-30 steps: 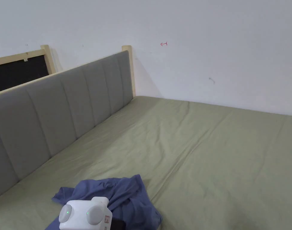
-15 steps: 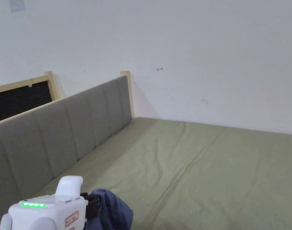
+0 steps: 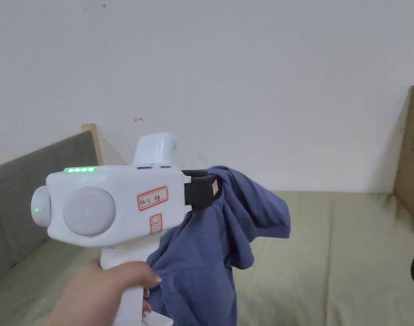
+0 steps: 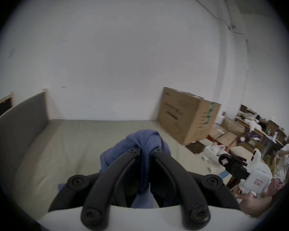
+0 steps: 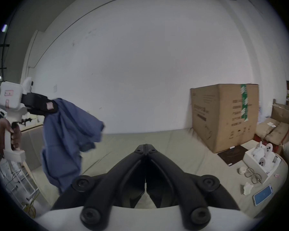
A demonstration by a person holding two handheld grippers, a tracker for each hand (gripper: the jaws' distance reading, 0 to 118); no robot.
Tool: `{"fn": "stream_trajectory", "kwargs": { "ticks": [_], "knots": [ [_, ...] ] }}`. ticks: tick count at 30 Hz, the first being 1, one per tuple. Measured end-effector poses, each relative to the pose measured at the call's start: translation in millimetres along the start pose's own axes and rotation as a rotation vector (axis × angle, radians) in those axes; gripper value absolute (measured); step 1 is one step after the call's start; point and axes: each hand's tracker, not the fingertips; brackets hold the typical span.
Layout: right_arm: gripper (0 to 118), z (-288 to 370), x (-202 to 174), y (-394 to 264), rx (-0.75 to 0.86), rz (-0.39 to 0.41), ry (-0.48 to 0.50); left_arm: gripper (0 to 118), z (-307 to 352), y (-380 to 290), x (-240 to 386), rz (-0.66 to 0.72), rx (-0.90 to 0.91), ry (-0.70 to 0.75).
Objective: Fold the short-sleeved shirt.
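Cardboard box (image 5: 223, 116) at bed's (image 5: 157, 138) right

You are working in soft, even indoor light with no glare. The wall (image 3: 244, 85) is bright and faint shadows fall on it. Both gripper views bow straight lines and darken to black corners. The shirt (image 4: 145, 144) above your left jaws looks slightly blurred.

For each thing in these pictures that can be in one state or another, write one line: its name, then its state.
left gripper: shut on the shirt, held up above the bed.
shirt: bunched, hanging from the left gripper, unfolded.
right gripper: shut, holding nothing.
cardboard box: closed, taped, upright.
bed sheet: spread out, lightly creased.
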Motion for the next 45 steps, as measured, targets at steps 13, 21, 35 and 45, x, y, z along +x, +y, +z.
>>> {"fn": "stream_trajectory", "kwargs": {
  "ticks": [13,21,35,45],
  "knots": [
    [0,16,78,-21,-0.099,-0.007,-0.166,10,-250,-195,57,0.313,-0.887,-0.124],
    [0,0,85,-47,-0.208,0.003,-0.173,112,-256,-239,41,0.464,-0.894,-0.105],
    [0,3,48,-33,-0.038,-0.023,-0.116,16,-22,-138,11,0.017,0.086,0.222],
    [0,-7,28,-34,0.008,0.016,-0.116,0,0,-165,15,0.037,0.171,0.342]
  ]
}}
